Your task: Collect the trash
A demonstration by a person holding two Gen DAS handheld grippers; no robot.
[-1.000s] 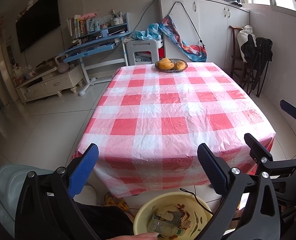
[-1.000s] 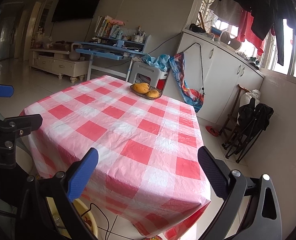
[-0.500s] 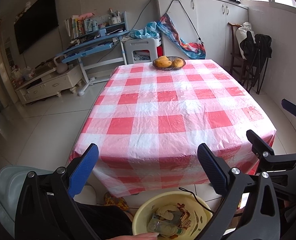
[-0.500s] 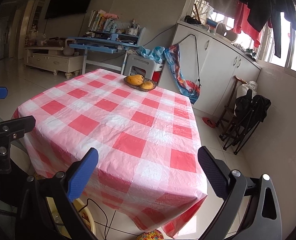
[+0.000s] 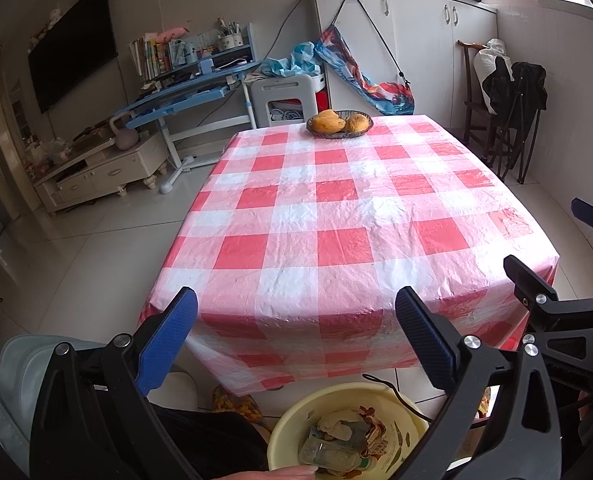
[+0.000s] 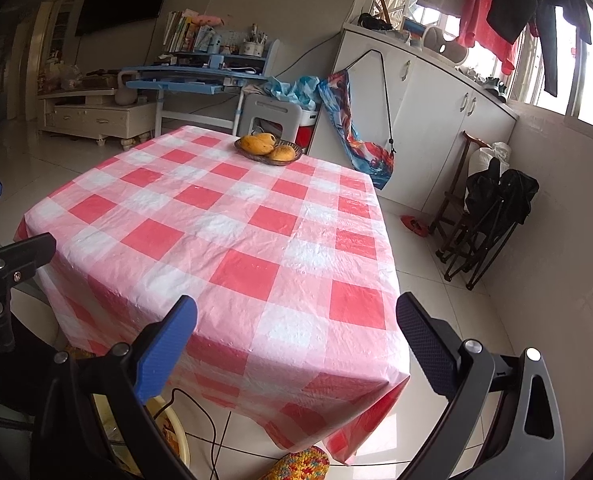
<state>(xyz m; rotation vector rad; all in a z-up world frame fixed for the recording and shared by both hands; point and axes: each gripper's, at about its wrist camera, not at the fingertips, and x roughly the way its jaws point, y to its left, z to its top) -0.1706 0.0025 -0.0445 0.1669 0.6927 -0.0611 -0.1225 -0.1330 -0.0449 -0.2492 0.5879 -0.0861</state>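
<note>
Landmark: the table with the red-and-white checked tablecloth; every place below is given from it.
Trash: you have crumpled wrappers and paper scraps lying inside the yellow basin, which sits on the floor just below the near edge of the table.
Left gripper: you hold it above the near edge, tongs spread wide, nothing between them.
Right gripper: you hold it off the near right corner, tongs likewise spread and empty.
Tabletop: no loose litter shows; only a woven basket of mangoes stands at the far edge.
Done, by my reading: the table surface looks cleared, and the collected trash is in the basin.
Left: little or nothing visible; the floor under the table is hidden, so you cannot rule out stray bits there.
Caution: a black cable trails beside the basin.
</note>
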